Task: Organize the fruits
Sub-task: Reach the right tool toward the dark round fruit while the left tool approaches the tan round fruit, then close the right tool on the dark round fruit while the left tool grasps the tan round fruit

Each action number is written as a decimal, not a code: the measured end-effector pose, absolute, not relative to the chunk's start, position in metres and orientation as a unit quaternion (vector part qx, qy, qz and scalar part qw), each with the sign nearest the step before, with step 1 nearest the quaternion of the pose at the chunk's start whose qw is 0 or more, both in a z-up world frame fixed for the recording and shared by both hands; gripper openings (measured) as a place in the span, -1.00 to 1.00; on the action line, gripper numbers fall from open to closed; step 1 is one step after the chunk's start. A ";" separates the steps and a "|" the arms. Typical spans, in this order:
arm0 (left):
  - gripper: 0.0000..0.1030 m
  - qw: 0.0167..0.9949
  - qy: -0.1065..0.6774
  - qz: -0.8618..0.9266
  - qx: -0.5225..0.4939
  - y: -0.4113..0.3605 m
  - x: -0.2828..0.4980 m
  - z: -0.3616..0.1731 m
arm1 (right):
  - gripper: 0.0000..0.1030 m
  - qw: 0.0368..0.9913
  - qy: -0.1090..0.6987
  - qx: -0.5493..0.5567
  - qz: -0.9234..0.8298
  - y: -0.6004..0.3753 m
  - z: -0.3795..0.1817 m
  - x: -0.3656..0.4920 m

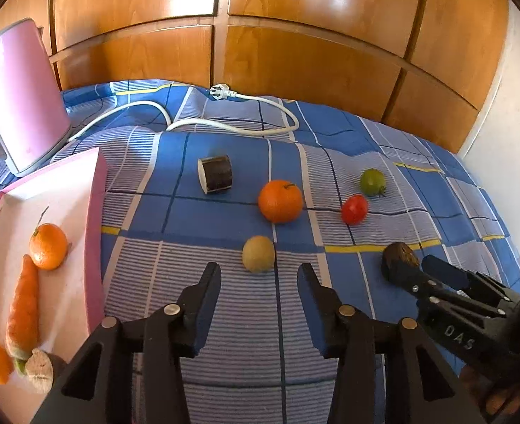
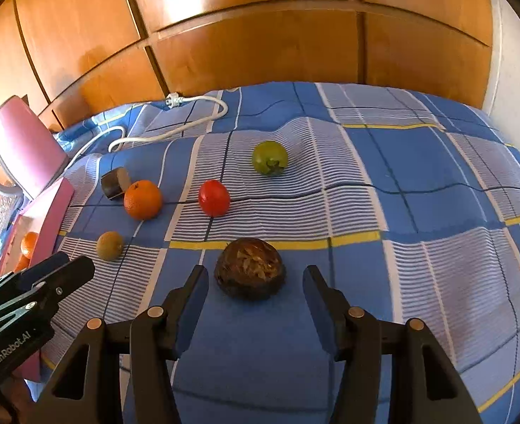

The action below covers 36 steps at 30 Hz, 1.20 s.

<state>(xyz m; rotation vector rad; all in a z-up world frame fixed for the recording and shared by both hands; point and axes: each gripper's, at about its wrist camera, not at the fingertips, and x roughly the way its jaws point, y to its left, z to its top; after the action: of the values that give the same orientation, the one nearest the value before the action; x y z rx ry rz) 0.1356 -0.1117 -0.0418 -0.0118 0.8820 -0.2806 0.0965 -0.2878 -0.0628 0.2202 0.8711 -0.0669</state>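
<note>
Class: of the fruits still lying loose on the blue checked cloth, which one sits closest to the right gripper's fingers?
The dark brown, rough-topped round fruit, directly ahead of the right gripper. The kiwi, orange and tomatoes lie farther off.

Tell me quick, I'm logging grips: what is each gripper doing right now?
Left gripper: open, holding nothing, kiwi just ahead.
Right gripper: open, holding nothing, dark brown fruit between its fingers.

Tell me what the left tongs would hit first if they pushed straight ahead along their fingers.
Most likely the kiwi, which lies just beyond the open left tongs, centred in their gap. Depth is hard to judge, so they might touch the checked cloth first.
</note>
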 end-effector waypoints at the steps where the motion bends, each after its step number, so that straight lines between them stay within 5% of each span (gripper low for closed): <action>1: -0.11 0.894 0.427 -0.135 -0.006 -0.112 0.138 -0.043 | 0.09 0.900 0.422 0.102 -0.033 -0.287 -0.064 0.099; 13: -0.13 0.885 0.449 -0.126 0.001 -0.123 0.167 -0.064 | -0.11 0.902 0.424 0.066 -0.040 -0.279 -0.073 0.113; 17: -0.54 0.886 0.448 -0.122 0.007 -0.124 0.169 -0.068 | -0.11 0.901 0.426 0.070 -0.036 -0.280 -0.074 0.114; 36: -0.54 0.883 0.449 -0.130 0.032 -0.121 0.114 -0.065 | -0.12 0.901 0.429 0.046 -0.038 -0.274 -0.074 0.098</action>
<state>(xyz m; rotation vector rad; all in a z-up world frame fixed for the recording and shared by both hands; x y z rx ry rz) 0.1143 -0.1213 -0.0648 0.0663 0.9345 -0.2702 0.0985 -0.2742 -0.0741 0.0956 0.8873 -0.0778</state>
